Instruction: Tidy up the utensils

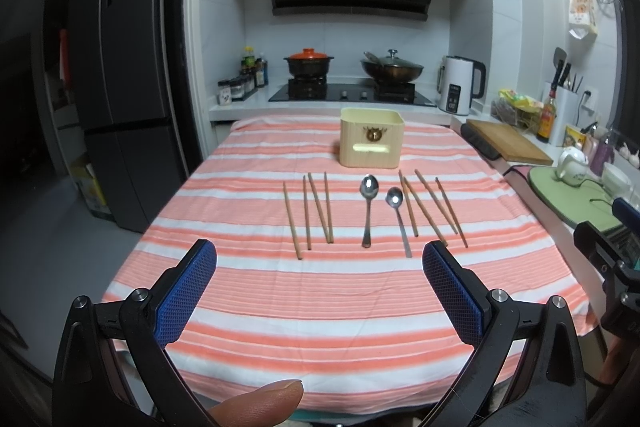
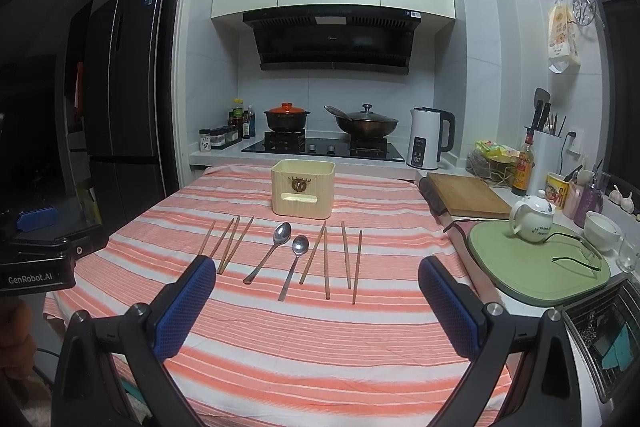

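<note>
A cream utensil box (image 1: 372, 137) (image 2: 303, 192) stands at the far middle of the striped tablecloth (image 1: 320, 291) (image 2: 304, 339). In front of it lie two steel spoons (image 1: 368, 209) (image 2: 268, 253), with several wooden chopsticks to their left (image 1: 316, 209) (image 2: 230, 243) and several to their right (image 1: 434, 207) (image 2: 340, 259). My left gripper (image 1: 320, 259) is open and empty, held above the near part of the table. My right gripper (image 2: 312, 275) is open and empty too, just short of the utensils.
The stove (image 2: 320, 147) with a red-lidded pot and a wok stands behind the table, a white kettle (image 2: 428, 137) beside it. On the right counter are a wooden board (image 2: 466, 199), a green mat (image 2: 536, 267) with a teapot and glasses, and bottles. A dark fridge (image 1: 128, 87) stands left.
</note>
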The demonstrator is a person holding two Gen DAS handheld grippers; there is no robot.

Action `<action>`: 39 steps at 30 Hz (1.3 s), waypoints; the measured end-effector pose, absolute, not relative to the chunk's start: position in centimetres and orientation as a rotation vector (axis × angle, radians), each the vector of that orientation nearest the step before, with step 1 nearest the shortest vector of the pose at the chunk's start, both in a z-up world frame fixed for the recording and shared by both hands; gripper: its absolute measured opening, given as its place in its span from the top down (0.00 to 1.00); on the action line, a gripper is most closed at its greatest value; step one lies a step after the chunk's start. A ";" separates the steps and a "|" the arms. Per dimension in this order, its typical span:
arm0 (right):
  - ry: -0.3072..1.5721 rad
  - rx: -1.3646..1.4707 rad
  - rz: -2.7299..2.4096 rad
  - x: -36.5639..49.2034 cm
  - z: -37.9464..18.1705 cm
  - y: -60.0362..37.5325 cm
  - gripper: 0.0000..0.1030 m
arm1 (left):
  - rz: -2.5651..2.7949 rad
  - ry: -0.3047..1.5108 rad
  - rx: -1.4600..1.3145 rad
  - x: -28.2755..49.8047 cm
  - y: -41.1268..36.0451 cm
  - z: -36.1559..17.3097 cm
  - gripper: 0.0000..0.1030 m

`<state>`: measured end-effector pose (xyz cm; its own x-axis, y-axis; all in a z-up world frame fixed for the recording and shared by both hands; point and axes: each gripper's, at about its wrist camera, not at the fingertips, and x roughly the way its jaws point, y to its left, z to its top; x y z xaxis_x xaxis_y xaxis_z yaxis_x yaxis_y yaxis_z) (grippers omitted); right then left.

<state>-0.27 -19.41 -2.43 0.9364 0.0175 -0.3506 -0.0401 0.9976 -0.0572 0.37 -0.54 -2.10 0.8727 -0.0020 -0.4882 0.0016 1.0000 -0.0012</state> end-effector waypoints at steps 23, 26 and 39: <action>0.390 -0.054 0.009 1.2 -3.7 -20.4 0.00 | 0.092 0.574 -0.021 3.8 1.4 -5.2 0.00; 0.403 -0.042 -0.001 2.4 -4.6 -21.5 0.00 | 0.099 0.598 -0.043 5.6 2.3 -7.2 0.00; 0.671 -0.194 0.013 14.2 -14.4 -26.0 0.00 | 0.030 0.756 -0.055 16.5 2.4 -16.1 0.00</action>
<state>14.20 -26.00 -14.39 0.7837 -0.0504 -0.6191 -0.0748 0.9818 -0.1746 16.53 2.38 -16.15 0.7274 0.0073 -0.6862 -0.0472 0.9981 -0.0394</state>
